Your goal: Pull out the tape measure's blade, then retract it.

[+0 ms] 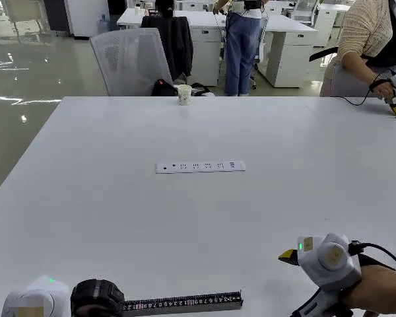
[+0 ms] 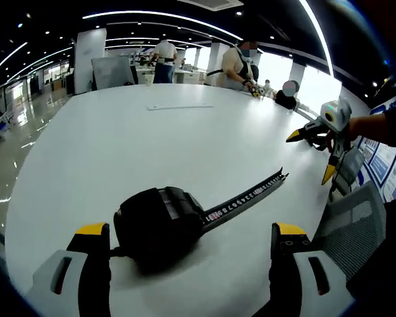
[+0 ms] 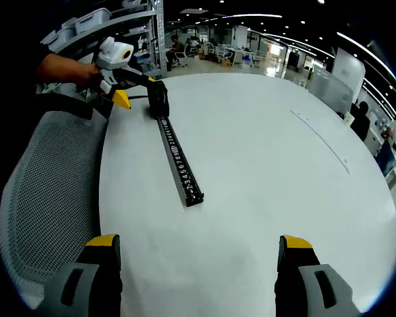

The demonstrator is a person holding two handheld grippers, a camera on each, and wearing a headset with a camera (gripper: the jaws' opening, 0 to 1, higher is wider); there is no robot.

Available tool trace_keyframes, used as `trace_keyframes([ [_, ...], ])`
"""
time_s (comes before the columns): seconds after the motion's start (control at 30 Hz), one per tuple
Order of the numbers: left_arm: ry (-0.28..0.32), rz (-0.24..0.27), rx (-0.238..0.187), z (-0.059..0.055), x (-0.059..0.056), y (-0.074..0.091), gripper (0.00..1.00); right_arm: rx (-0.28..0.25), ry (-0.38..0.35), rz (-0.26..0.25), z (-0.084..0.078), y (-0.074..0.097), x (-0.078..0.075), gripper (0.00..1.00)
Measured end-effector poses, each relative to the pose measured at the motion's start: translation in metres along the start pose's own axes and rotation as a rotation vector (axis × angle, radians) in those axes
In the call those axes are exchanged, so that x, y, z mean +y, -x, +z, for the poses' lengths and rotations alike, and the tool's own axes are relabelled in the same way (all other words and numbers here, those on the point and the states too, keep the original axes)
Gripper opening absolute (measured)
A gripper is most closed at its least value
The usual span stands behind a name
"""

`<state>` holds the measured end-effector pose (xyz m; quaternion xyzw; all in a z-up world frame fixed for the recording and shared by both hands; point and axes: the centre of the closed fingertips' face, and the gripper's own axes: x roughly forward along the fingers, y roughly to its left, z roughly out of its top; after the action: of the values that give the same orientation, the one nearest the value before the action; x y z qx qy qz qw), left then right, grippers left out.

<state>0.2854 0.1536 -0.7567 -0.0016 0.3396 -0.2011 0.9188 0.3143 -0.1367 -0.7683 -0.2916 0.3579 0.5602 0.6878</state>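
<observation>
White table (image 1: 119, 218), large, glossy. Near edge: black tape measure (image 1: 97, 297) lying on it, blade (image 1: 185, 303) extended flat along the surface. Middle: white power strip (image 1: 200, 166). Far edge: paper cup (image 1: 184, 94), upright, well apart from the rest.

The table (image 1: 86, 198) is a smooth white top with a soft, near-matt sheen, and on its near edge the tape measure (image 2: 160, 224) is cased in black, ribbed, rubbery-looking stuff, with a dark, dull-finished blade (image 2: 247, 197). At the table's middle lies a white plastic power strip (image 1: 200, 166), at its far edge a paper cup (image 1: 184, 94), just behind that edge a grey mesh chair (image 1: 129, 63), and beyond it the floor (image 1: 26, 79) is glossy, mirroring lights. The right gripper (image 3: 198, 241) looks like matt grey plastic with yellow fingertips (image 3: 103, 240).
</observation>
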Motion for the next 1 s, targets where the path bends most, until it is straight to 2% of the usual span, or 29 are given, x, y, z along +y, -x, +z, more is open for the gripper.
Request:
trace_keyframes([
  [0.2, -0.018, 0.01, 0.004, 0.0, -0.002, -0.005, 0.99, 0.017, 0.029, 0.022, 0.007, -0.007, 0.001, 0.99],
  [0.3, 0.003, 0.016, 0.008, -0.001, 0.0, -0.006, 0.99, 0.021, 0.045, 0.035, 0.011, -0.012, 0.002, 0.99],
  [0.47, -0.003, 0.053, -0.01, 0.001, 0.006, -0.007, 0.99, 0.028, 0.069, 0.06, 0.019, -0.022, 0.003, 0.99],
  [0.63, -0.007, 0.095, -0.014, -0.002, 0.008, -0.011, 0.99, 0.038, 0.08, 0.08, 0.025, -0.032, -0.001, 0.99],
  [0.8, 0.051, 0.143, -0.046, 0.0, 0.012, -0.012, 0.99, 0.056, 0.101, 0.105, 0.028, -0.041, -0.003, 0.99],
  [0.87, 0.071, 0.16, -0.071, 0.005, 0.014, -0.011, 0.99, 0.063, 0.11, 0.109, 0.029, -0.043, -0.004, 0.94],
  [1.0, 0.1, 0.176, -0.1, 0.01, 0.018, -0.011, 0.99, 0.061, 0.113, 0.115, 0.033, -0.048, -0.005, 0.92],
])
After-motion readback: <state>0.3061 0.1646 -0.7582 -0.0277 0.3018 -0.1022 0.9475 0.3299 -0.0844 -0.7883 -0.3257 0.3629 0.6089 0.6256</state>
